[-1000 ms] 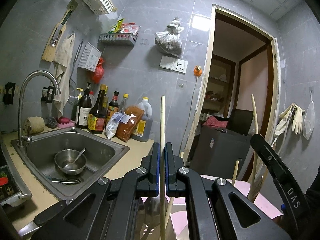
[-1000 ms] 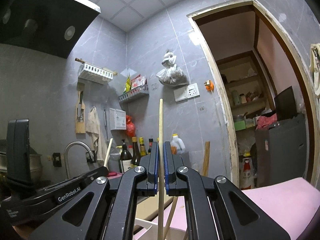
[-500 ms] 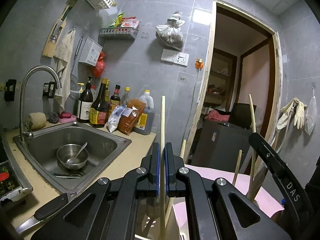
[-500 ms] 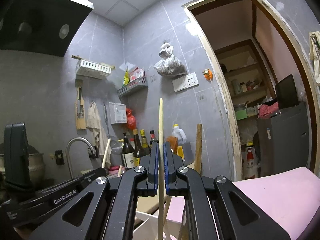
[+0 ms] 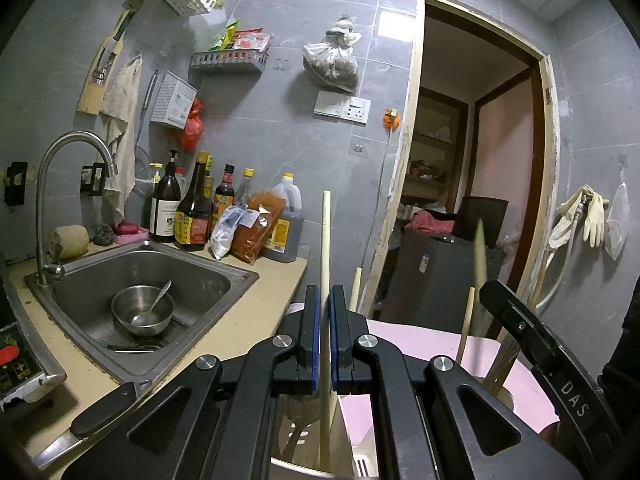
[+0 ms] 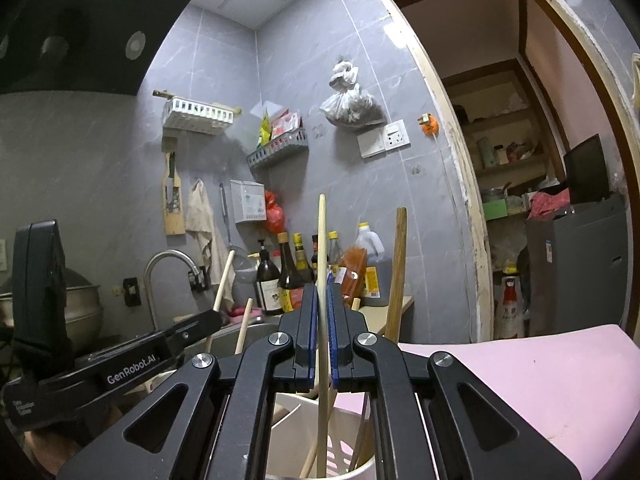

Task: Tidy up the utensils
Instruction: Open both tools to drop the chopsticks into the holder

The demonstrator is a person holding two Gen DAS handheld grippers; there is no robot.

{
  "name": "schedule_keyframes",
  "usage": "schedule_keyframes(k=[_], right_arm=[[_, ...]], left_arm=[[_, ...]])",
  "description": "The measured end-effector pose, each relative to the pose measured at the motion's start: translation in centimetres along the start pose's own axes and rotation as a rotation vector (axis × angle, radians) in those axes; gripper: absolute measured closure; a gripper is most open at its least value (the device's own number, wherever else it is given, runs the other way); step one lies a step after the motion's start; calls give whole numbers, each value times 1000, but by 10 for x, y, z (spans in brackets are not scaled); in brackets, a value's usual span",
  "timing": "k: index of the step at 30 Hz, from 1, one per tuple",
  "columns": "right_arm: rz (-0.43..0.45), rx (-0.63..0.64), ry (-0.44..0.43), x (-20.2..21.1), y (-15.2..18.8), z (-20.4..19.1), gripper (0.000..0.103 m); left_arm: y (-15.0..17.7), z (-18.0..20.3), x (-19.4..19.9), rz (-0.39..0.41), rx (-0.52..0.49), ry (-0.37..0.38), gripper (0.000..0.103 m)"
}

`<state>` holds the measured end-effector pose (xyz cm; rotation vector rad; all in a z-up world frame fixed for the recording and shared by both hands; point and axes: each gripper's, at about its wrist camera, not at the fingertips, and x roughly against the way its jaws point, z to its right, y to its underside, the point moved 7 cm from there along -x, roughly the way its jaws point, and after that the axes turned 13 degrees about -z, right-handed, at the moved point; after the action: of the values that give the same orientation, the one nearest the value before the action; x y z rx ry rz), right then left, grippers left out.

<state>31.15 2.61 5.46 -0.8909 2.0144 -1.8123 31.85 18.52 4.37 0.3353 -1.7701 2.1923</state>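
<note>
Grey-tiled kitchen, sink [image 5: 136, 280] at nine o'clock. My left tool [image 5: 325, 336] clenches a pale wooden stick [image 5: 325, 248]; my right tool [image 6: 322, 332] clenches another wooden handle [image 6: 321, 240] over a white holder [image 6: 352, 468].

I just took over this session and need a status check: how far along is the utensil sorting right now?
Already done: several wooden handles stand upright in the white holder.

In hand: the left gripper is shut on a pale wooden stick over a container, and the right gripper is shut on a light wooden utensil over the white holder.

Left: release both; a spoon sits in the sink bowl.
</note>
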Motion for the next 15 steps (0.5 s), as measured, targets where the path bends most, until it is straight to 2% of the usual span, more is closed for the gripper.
schedule_keyframes(k=[10,12,14,15], right_arm=[[-7,40,-6,11,1,-8,97],[-4,57,-8,17,-1,-11,94],[4,71,-3,24,-5,-13,83],[5,75,-2,27,-6,-13,81]], left_arm=[[1,5,9,-13,-27,40,98],[1,6,11,-18,-27,52,94],[0,8,16,-18,-27,65,84],[0,9,19,-14,-26,72,82]])
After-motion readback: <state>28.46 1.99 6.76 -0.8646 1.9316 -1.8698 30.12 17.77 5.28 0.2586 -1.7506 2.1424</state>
